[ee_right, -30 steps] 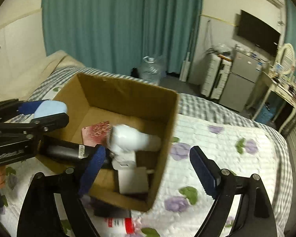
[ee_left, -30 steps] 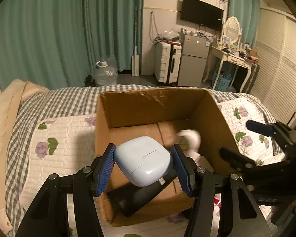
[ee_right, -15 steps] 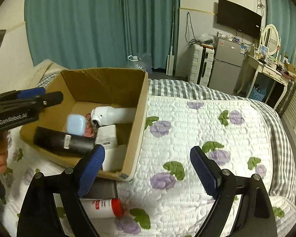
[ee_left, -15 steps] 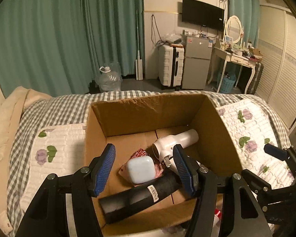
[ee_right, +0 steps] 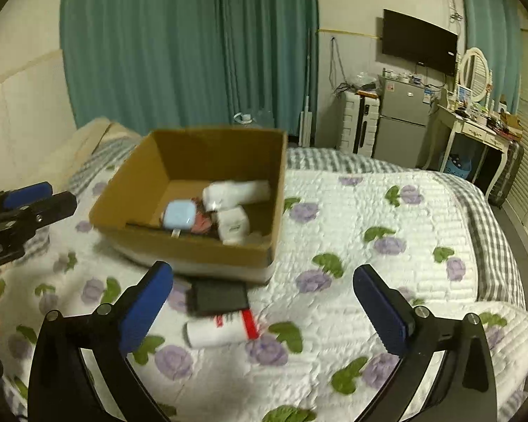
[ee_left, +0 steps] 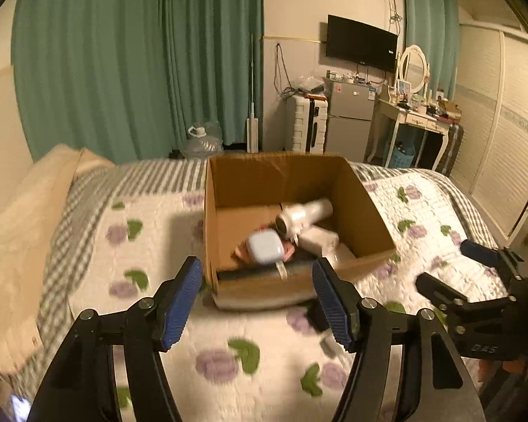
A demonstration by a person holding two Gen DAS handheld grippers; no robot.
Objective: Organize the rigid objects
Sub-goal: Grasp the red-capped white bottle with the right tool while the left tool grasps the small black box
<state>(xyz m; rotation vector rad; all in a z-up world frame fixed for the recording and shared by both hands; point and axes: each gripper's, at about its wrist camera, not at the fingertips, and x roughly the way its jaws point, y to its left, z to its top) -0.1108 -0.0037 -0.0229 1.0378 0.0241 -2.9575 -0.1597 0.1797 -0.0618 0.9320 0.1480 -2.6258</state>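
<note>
An open cardboard box stands on the bed. Inside it lie a light blue case, a white cylinder-shaped device, a white block, a black tube and a red patterned item. My left gripper is open and empty, held back from the box's near wall. My right gripper is open and empty, above a black flat object and a white bottle with a red cap lying on the quilt in front of the box.
The bed has a white quilt with purple flowers and a grey checked border. A beige pillow lies at the left. Green curtains, a fridge, a suitcase and a dressing table stand beyond the bed.
My left gripper let go of the light blue case, which now lies in the box. Both grippers have pulled back and up from the box.
</note>
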